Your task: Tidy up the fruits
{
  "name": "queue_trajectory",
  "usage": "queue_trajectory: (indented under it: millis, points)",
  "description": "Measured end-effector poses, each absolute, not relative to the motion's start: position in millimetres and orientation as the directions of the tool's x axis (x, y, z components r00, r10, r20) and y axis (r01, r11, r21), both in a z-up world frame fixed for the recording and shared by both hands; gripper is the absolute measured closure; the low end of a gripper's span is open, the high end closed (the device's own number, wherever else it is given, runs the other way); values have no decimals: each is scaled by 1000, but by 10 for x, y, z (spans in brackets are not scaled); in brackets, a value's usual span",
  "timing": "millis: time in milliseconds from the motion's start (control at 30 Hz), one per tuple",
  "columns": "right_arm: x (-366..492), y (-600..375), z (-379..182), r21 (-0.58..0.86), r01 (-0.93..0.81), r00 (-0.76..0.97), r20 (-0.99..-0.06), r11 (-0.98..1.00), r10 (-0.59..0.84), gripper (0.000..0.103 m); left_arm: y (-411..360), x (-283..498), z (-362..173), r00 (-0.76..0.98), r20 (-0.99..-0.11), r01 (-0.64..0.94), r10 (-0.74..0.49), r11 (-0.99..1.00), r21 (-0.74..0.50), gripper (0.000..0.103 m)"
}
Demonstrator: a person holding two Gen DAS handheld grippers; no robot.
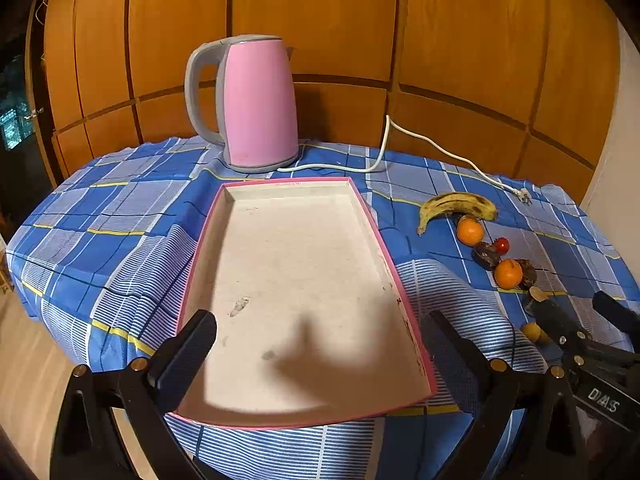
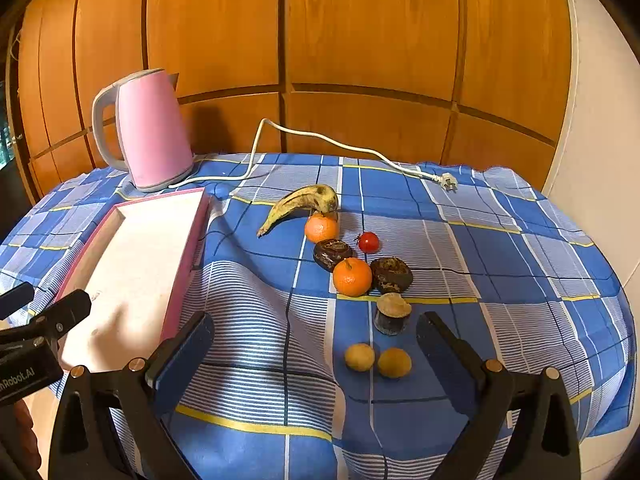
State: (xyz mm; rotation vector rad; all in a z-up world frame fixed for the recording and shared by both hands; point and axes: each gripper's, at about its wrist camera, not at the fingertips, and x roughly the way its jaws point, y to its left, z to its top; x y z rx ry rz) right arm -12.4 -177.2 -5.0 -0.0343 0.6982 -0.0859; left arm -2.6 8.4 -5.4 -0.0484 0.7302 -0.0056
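An empty pink-rimmed tray (image 1: pixel 352 200) (image 2: pixel 188 264) lies on the checked cloth. My left gripper (image 1: pixel 320 344) is open over its near end. To the tray's right lie a spotted banana (image 2: pixel 300 202) (image 1: pixel 456 205), two oranges (image 2: pixel 321 227) (image 2: pixel 352 276), a small red tomato (image 2: pixel 368 241), two dark brown fruits (image 2: pixel 332 253) (image 2: pixel 391 274), a cut dark fruit (image 2: pixel 393 312) and two small yellow fruits (image 2: pixel 359 357) (image 2: pixel 394 362). My right gripper (image 2: pixel 314 346) is open and empty, just before the two yellow fruits. It shows at the right in the left wrist view (image 1: pixel 580 312).
A pink electric kettle (image 1: pixel 256 104) (image 2: pixel 154 128) stands at the back behind the tray. Its white cord (image 2: pixel 340 146) runs right to a loose plug (image 2: pixel 448 181). A wooden panel wall (image 2: pixel 360 60) backs the round table. The cloth (image 2: pixel 500 260) hangs over the edges.
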Motion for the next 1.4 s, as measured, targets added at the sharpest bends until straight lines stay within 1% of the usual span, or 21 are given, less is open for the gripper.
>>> queue_trajectory:
  millis: [267, 667, 867, 1033, 1233, 1333, 1400]
  points:
    - [-113, -1821, -40, -41, 68, 767, -637, 997, -79, 1, 37, -14, -66, 732, -681, -3, -22, 999, -35, 0]
    - [-98, -1970, -32, -16, 90, 768, -635, 996, -79, 1, -95, 4, -39, 725, -688, 22, -1, 1000, 22, 0]
    - [-116, -2085, -21, -7, 112, 770, -632, 994, -91, 1, -162, 35, -9, 725, -688, 51, -33, 999, 6, 0]
    - [-118, -2264, -27, 5, 165, 761, -637, 986, -124, 1, -233, 54, 16, 729, -683, 77, -41, 997, 22, 0]
    - [-125, -2426, -28, 9, 200, 756, -637, 980, -149, 1, -328, 96, 6, 712, -694, 145, -101, 989, 5, 0]
    - [-132, -2566, -30, 25, 231, 749, -643, 973, -161, 1, -428, 136, 23, 701, -695, 206, -158, 979, -15, 0]
    - [-133, -2680, -43, 43, 255, 739, -653, 966, -166, 1, -480, 163, 34, 684, -696, 253, -218, 966, -55, 0]
